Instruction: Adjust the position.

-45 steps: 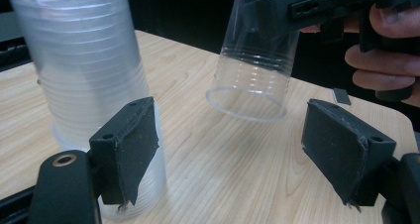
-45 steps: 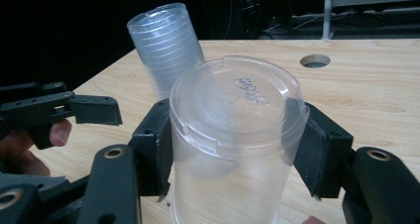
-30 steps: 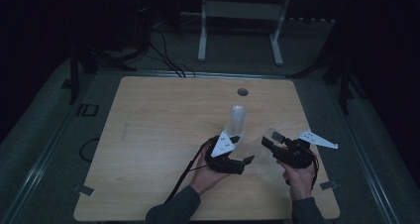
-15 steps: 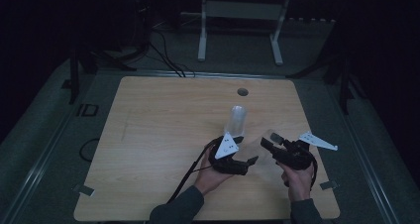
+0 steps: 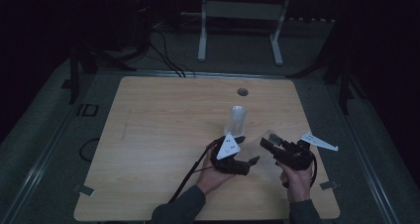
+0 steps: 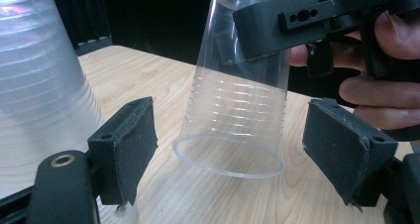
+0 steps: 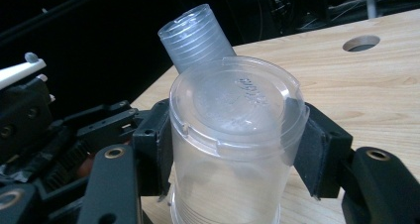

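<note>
A single clear plastic cup [image 7: 233, 100] hangs upside down just above the wooden table [image 5: 163, 135], with my right gripper [image 7: 235, 144] shut on its upper part. In the left gripper view the same cup [image 6: 237, 110] sits between the wide-apart jaws of my left gripper [image 6: 236, 142], which is open and not touching it. A frosted stack of upside-down cups [image 5: 237, 119] stands just behind both grippers. In the high view the left gripper [image 5: 250, 163] and right gripper [image 5: 266, 142] meet near the table's front right.
A round hole [image 5: 242, 91] is cut in the table behind the stack of cups [image 7: 198, 35]. A white metal stand [image 5: 240, 16] is on the floor beyond the table. Cables [image 5: 188, 179] trail off the front edge.
Both hands have shifted only slightly. The right gripper still holds the cup and the left stays open beside it.
</note>
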Tool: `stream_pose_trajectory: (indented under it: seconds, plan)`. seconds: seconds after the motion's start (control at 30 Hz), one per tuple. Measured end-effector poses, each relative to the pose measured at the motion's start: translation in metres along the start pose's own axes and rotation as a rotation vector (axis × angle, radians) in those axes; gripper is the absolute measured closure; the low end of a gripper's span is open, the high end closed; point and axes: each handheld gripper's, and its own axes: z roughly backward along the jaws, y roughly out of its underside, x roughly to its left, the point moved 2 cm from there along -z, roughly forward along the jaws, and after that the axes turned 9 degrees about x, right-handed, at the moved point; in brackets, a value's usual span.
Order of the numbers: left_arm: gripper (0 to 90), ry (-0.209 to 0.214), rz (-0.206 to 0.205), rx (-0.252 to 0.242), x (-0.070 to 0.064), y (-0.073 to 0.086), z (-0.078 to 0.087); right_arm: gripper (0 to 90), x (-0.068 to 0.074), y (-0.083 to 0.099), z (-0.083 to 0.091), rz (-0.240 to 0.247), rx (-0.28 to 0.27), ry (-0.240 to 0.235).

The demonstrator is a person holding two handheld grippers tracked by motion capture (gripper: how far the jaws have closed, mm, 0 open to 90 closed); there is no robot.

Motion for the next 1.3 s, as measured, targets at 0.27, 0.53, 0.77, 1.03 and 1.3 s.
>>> stream_pose_trajectory:
  seconds: [0.27,0.53,0.77,1.03,1.3]
  plan:
    - [20.6,0.004,-0.003,0.000,-0.002,-0.001,-0.004,40.4,-0.001,0.001,-0.001,-0.031,-0.003,-0.043]
    - [20.0,-0.001,0.001,-0.018,-0.004,-0.002,-0.007,40.7,-0.002,0.001,-0.002,-0.058,-0.007,-0.084]
    - [20.1,-0.002,0.007,-0.035,-0.006,-0.002,-0.011,40.9,-0.004,0.001,-0.002,-0.085,-0.016,-0.120]
    - [20.1,0.002,0.028,-0.057,-0.006,-0.002,-0.014,41.2,-0.006,0.002,-0.002,-0.125,-0.033,-0.171]
    - [20.2,0.025,0.052,-0.073,-0.006,0.000,-0.017,41.4,-0.009,0.003,-0.001,-0.162,-0.046,-0.222]
